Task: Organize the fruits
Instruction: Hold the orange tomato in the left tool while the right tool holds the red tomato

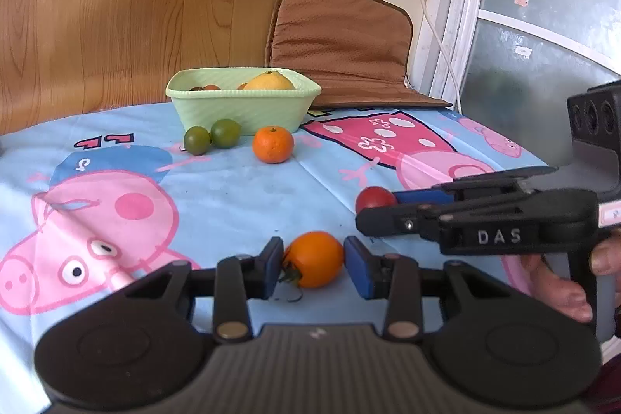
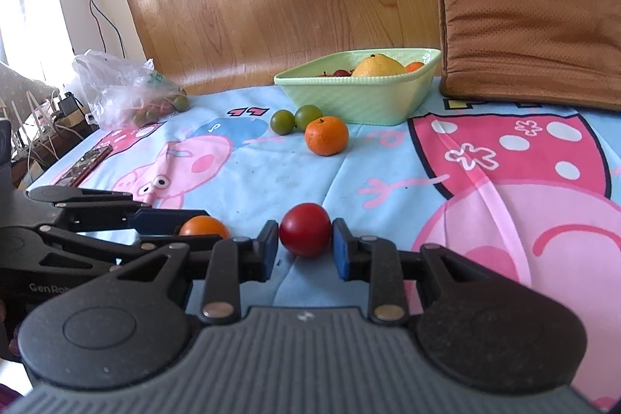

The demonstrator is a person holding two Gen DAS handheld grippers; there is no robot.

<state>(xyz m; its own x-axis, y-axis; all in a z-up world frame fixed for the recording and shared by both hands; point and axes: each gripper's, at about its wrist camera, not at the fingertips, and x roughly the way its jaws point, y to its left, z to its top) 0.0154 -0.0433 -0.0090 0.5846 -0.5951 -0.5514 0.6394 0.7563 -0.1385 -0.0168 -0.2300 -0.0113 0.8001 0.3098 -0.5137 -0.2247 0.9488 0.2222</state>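
A cartoon-pig tablecloth covers the table in front of a wood-panel wall, with a brown cushion propped at the far right.

The orange tomato sits on the cloth right between the fingers of my left gripper, stem end toward the left pad; the pads flank it closely, but a sliver of gap shows on each side, so I judge the jaws still spread, not yet pinching. The red tomato lies just to its right, bracketed the same way by my right gripper, also spread.

Both fruits are near me; the green bowl lies straight ahead at the far side, already holding a large yellow citrus. A mandarin and two green tomatoes wait just in front of the bowl, so each carry will likely go forward over them.
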